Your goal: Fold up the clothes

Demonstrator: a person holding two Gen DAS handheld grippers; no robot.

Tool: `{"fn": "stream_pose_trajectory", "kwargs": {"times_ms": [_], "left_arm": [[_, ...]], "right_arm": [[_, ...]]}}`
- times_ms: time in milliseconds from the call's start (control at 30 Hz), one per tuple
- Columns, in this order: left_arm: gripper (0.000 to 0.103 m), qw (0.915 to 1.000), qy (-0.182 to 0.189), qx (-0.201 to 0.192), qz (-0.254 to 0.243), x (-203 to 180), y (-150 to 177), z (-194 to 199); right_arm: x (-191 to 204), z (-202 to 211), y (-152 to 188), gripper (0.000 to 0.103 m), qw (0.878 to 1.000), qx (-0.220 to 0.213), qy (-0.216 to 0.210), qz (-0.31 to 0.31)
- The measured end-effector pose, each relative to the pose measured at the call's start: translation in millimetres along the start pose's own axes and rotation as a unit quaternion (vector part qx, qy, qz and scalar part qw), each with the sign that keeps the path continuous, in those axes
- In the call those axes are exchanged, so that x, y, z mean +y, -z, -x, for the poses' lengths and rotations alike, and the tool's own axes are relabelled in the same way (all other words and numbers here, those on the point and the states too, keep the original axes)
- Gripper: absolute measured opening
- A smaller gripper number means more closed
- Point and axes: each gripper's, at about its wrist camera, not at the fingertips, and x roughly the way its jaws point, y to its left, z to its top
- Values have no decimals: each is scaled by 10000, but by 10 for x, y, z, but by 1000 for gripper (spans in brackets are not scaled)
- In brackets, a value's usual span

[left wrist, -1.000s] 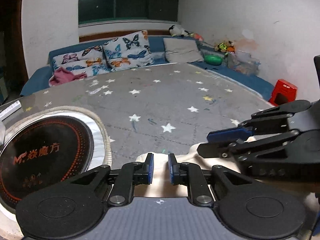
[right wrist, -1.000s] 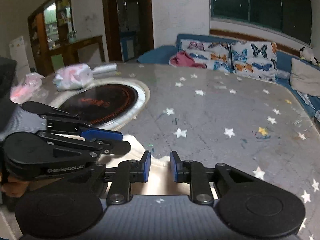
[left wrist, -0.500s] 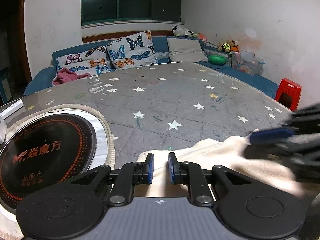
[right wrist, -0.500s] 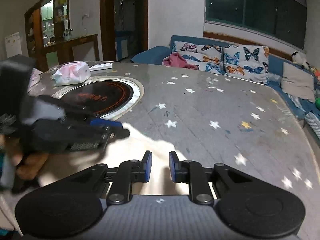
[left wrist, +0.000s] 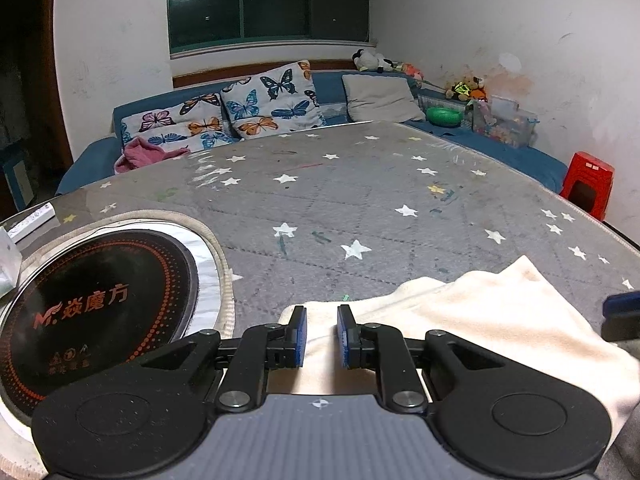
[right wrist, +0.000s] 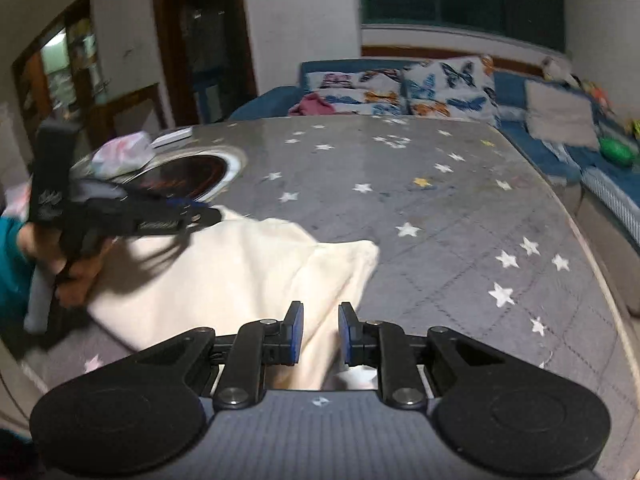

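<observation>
A cream garment lies on the grey star-patterned table, spread near its front edge. My left gripper hovers over the garment's left end with its jaws a little apart and cloth showing in the gap. My right gripper is over the garment's right end, jaws equally a little apart, cloth between and below them. In the right wrist view the left gripper shows at the garment's far left corner. The right gripper's tip shows at the left wrist view's right edge.
A round black induction cooktop is set into the table at the left. A tissue pack and a remote lie behind it. A blue sofa with butterfly pillows curves round the table. A red stool stands at the right.
The two grippers have moved apart, the right one swinging to the right, and the cream garment is now drawn out wider across the table between them.
</observation>
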Motion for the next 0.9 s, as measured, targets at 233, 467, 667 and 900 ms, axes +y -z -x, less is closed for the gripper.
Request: {"fn": "stream_pose_trajectory", "kwargs": {"times_ms": [233, 467, 667, 900], "left_arm": [[18, 10000, -68, 19, -47, -22, -1, 0], [19, 9999, -95, 3, -65, -24, 13, -1], [23, 9999, -114, -13, -35, -16, 20, 3], [23, 9999, -111, -38, -17, -9, 26, 6]], "right_arm": [[-82, -324, -44, 17, 9995, -93, -52, -287], [44, -422, -72, 17, 9995, -196, 241, -112], [208, -446, -74, 17, 9978, -241, 505, 366], [250, -479, -71, 4, 9966, -276, 669, 396]]}}
